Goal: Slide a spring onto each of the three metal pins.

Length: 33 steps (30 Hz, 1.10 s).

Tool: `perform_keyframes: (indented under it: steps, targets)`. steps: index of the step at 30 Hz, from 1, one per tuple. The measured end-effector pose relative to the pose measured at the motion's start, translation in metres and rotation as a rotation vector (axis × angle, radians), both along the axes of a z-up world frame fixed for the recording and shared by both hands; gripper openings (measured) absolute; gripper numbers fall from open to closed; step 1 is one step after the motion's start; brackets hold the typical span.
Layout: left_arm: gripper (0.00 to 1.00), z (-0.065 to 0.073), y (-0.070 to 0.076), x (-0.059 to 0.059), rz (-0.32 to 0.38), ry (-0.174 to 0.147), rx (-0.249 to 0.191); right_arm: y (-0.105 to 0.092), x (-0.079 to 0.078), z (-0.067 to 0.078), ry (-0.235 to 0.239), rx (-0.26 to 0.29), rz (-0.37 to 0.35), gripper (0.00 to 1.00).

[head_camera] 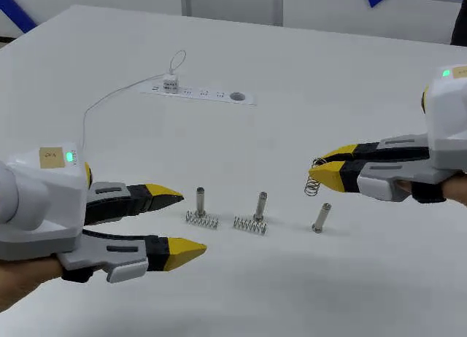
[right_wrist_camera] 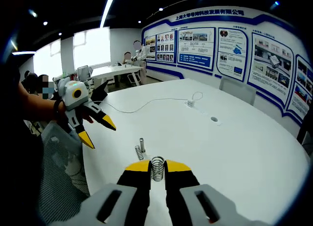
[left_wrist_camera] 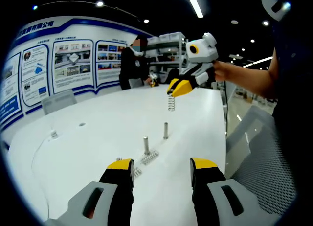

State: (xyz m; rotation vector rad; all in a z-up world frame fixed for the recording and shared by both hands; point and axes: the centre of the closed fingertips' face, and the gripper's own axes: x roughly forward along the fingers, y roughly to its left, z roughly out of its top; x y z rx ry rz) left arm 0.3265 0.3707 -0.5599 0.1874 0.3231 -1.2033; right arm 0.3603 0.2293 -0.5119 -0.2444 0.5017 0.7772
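Three short metal pins stand on the white table [head_camera: 292,96]: left pin [head_camera: 200,200], middle pin [head_camera: 260,204], right pin [head_camera: 321,216]. One spring [head_camera: 201,219] lies by the left pin and another spring [head_camera: 249,225] by the middle pin. My right gripper [head_camera: 315,170] is shut on a third spring [head_camera: 312,184], which hangs above and left of the right pin. In the right gripper view that spring [right_wrist_camera: 157,168] sits between the closed yellow tips. My left gripper [head_camera: 188,222] is open and empty, just left of the left pin. Its jaws stand wide apart in the left gripper view [left_wrist_camera: 161,165].
A white power strip [head_camera: 198,93] with a plugged-in adapter [head_camera: 171,82] and a thin white cable [head_camera: 109,98] lies at the back of the table. A mesh chair [left_wrist_camera: 259,157] stands at the table's edge. A person [left_wrist_camera: 132,64] stands in the background.
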Motion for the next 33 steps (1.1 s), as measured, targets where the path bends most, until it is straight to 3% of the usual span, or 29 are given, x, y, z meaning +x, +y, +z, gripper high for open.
perform_keyframes:
  steps: [9, 18, 26, 33]
  targets:
    - [0.49, -0.001, 0.009, 0.002, 0.031, 0.007, -0.004, -0.025, 0.013, -0.008, -0.013, 0.016, -0.090, 0.11]
    - [0.49, -0.001, 0.011, 0.003, 0.043, 0.010, -0.007, -0.042, 0.021, -0.036, 0.005, -0.003, -0.148, 0.12]
    - [0.50, -0.004, 0.012, 0.003, 0.048, 0.017, -0.002, -0.045, 0.025, -0.049, 0.016, 0.016, -0.173, 0.12]
    - [0.50, -0.007, 0.013, 0.004, 0.053, 0.020, 0.001, -0.048, 0.026, -0.059, 0.029, 0.002, -0.179, 0.12]
